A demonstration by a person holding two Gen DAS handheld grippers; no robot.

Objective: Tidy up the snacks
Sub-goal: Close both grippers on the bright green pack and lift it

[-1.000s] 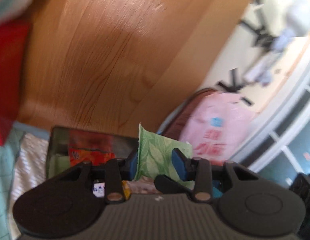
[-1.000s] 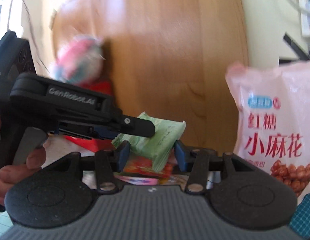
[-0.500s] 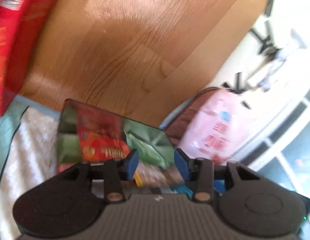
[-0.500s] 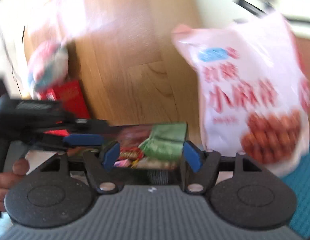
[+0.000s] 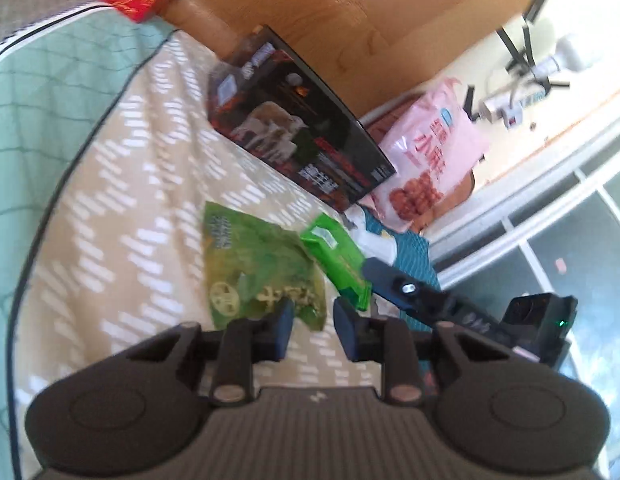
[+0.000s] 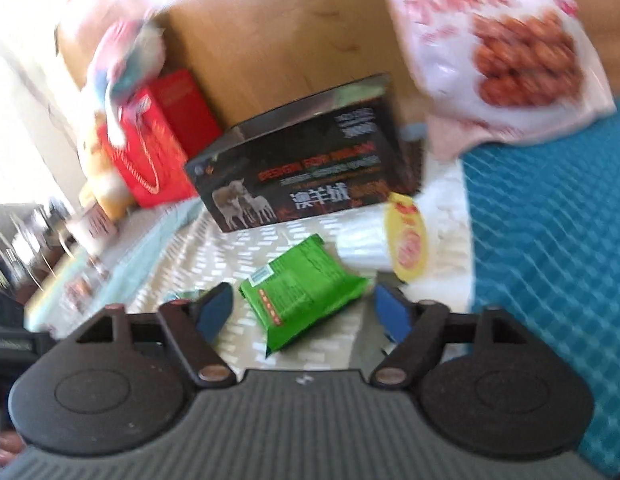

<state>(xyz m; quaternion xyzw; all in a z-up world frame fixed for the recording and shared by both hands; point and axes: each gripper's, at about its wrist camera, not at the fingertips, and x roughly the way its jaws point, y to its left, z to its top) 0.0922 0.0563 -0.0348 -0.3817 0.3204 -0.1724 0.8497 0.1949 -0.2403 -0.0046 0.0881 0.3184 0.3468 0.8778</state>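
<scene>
A bright green snack packet (image 6: 302, 288) lies on the patterned bedspread (image 6: 238, 256) between the jaws of my right gripper (image 6: 306, 314). Those jaws are opening and the pads stand clear of the packet on both sides. In the left wrist view the same packet (image 5: 337, 258) lies beside a larger pale green bag (image 5: 258, 272). My left gripper (image 5: 313, 328) hovers just in front of that bag's lower edge, shut with nothing between its pads. A finger of the right gripper (image 5: 405, 292) reaches in from the right. Behind stands the black box (image 5: 302, 136).
The black box (image 6: 306, 172) leans against a wooden headboard (image 5: 349, 12). A big pink snack bag (image 6: 489, 40) stands at the right, a red gift bag (image 6: 150, 148) at the left. A white packet with a yellow label (image 6: 405, 240) lies near a teal blanket (image 6: 549, 240).
Both grippers have dropped from over the black box to the bedspread in front of it. The right jaws have widened around the bright green packet; the left jaws have narrowed.
</scene>
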